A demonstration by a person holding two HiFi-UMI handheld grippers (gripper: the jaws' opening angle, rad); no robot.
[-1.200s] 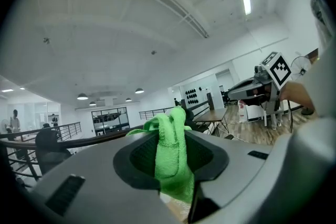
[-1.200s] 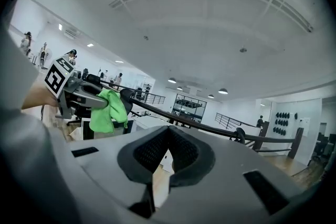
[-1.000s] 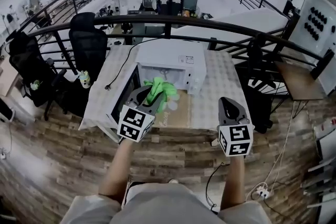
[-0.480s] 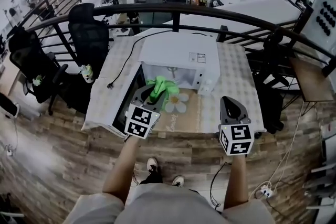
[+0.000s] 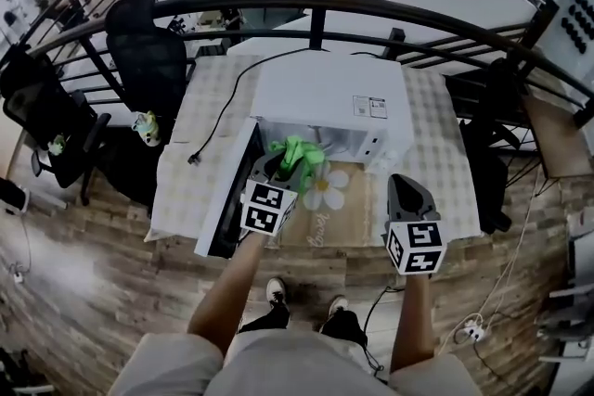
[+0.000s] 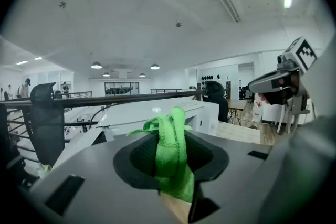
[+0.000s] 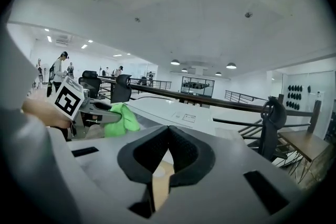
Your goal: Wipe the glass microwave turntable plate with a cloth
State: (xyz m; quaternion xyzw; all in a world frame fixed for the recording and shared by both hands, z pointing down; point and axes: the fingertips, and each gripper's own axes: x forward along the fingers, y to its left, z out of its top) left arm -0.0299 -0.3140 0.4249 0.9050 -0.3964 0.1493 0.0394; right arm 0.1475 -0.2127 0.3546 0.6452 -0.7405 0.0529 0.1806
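Status check: the cloth (image 5: 299, 153) is pinched in the left gripper (image 5: 281, 167). The jaws are clamped tight on a bunched fold, so most of the green stuff sticks up and out past the tips. That's handy, since that loose end is what would get rubbed on glass. It's held right at the mouth of the microwave (image 5: 325, 97), whose door (image 5: 225, 199) stands wide open to the left, presumably so the cavity can be reached. The plate can't really be made out. It's probably sat inside the cavity, hidden under the microwave's top and behind the cloth, so no wiping contact can be confirmed. The right gripper (image 5: 406, 188) is parked off to the right near the front of the table (image 5: 444, 164), well apart from the cloth. Its jaws are closed tip to tip with nothing caught between them, and only the tan mat (image 5: 348, 209) is seen through the gap lower down. It looks spare for now, maybe meant for steadying or pulling out the plate, which would need it opened first. The task is judged barely started: cloth ready, door open, wipe not yet done. Worth noting: glass is slick and a turntable sits loose, so it could shift if pushed hard.
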